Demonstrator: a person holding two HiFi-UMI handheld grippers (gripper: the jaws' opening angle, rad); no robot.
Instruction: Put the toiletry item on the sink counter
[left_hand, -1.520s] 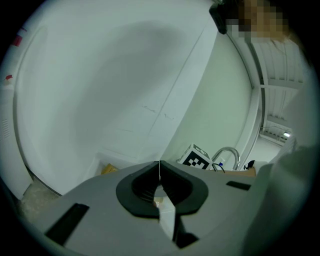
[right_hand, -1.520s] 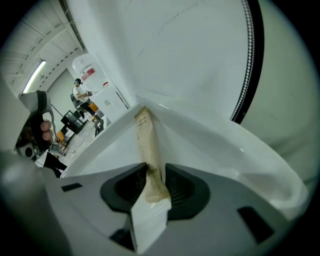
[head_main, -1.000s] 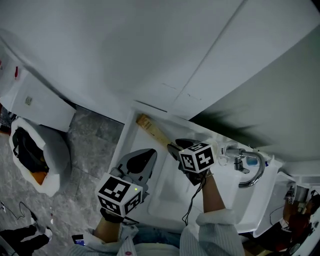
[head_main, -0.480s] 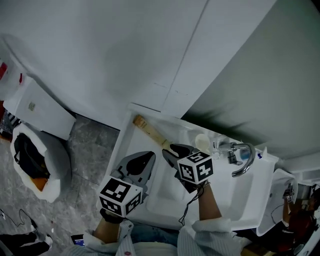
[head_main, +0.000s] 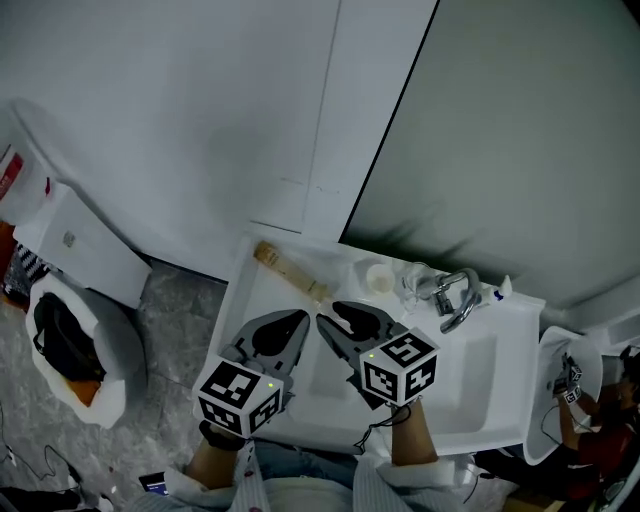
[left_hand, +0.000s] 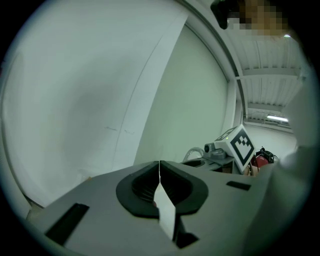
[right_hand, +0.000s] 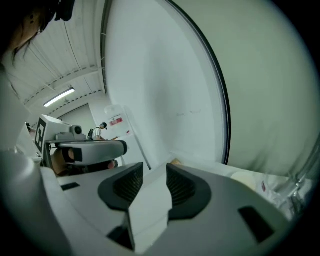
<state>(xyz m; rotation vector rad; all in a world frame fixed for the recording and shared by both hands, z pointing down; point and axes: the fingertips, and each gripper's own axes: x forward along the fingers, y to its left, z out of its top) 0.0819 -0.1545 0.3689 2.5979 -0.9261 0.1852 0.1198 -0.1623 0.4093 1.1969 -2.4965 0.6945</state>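
- A white wall (head_main: 180, 120) is filling the upper left of the head view, and a grey panel (head_main: 520, 130) is taking up the upper right beside it
- The white sink counter (head_main: 500, 400) is sitting below them, its basin lying open under the two grippers
- A white toilet cistern (head_main: 75, 240) is standing to the left of the counter, with a bag-lined bin (head_main: 70, 350) on the floor in front of it
- The left gripper (head_main: 296, 322) is hovering over the counter's left part; in the left gripper view (left_hand: 159, 162) its jaws are pressing together along a thin line, with nothing between them
- The right gripper (head_main: 338, 318) is hovering just beside it over the basin; in the right gripper view (right_hand: 154, 170) its jaws are standing apart, and only the white counter is showing through the gap
- A chrome tap (head_main: 455, 295) is rising at the back of the counter
- The toiletry item (head_main: 288, 271), long and tan, is lying on the counter near its back left corner, close ahead of both grippers and touching neither
- A round cream item (head_main: 380, 277) is resting between it and the tap
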